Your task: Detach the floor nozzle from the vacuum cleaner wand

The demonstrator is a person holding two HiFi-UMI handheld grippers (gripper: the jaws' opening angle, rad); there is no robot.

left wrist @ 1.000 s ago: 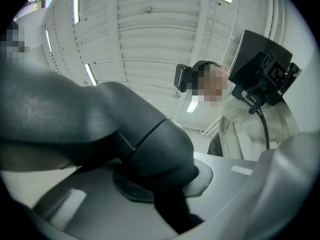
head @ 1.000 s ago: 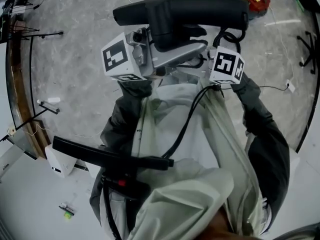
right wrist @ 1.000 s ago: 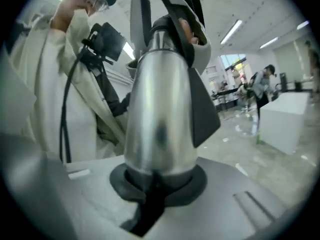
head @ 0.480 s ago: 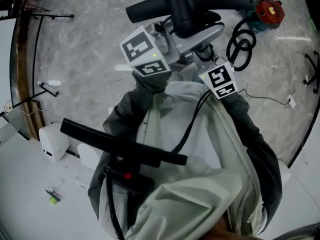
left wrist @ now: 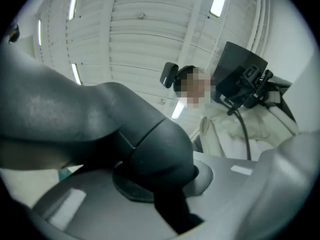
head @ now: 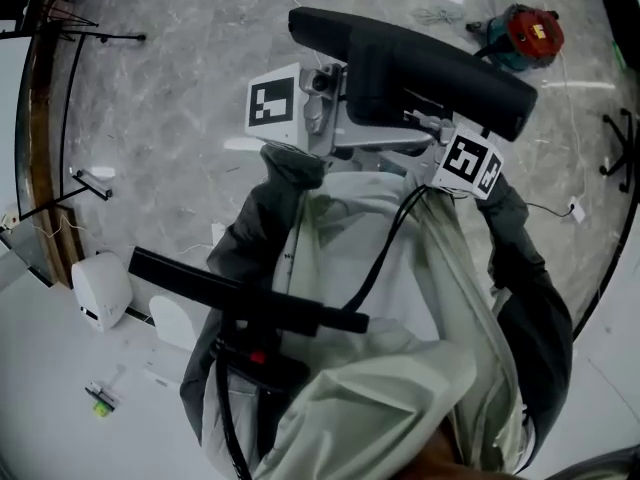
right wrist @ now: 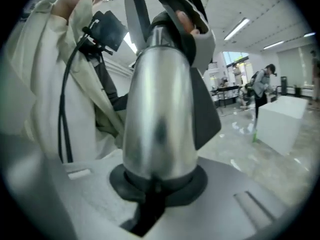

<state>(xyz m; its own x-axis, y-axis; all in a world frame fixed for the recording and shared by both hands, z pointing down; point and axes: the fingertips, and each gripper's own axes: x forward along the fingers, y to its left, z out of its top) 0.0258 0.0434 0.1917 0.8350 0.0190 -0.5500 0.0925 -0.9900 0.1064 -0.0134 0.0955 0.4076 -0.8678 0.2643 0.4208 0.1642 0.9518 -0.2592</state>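
Note:
The black floor nozzle (head: 420,68) is held up in front of the person's chest, slanting down to the right. My left gripper (head: 340,118) is shut on the nozzle's dark grey neck (left wrist: 145,149), which fills the gap between the jaws of the left gripper (left wrist: 160,199). My right gripper (head: 432,136) is shut on the silver wand tube (right wrist: 157,119), with the tube standing upright between the jaws of the right gripper (right wrist: 152,191). The tube's upper end goes into a dark collar (right wrist: 197,44). The joint itself is hidden in the head view.
A black camera rig (head: 245,303) with a cable hangs on the person's chest. On the grey floor lie a red tool (head: 530,30), a white unit (head: 100,293) and thin stands (head: 85,183) at the left. Another person (right wrist: 260,86) and a white box (right wrist: 282,121) are farther off.
The nozzle has swung from lying level across the view to slanting down at the right. Both grippers have shifted a little to the right with it and keep their grips.

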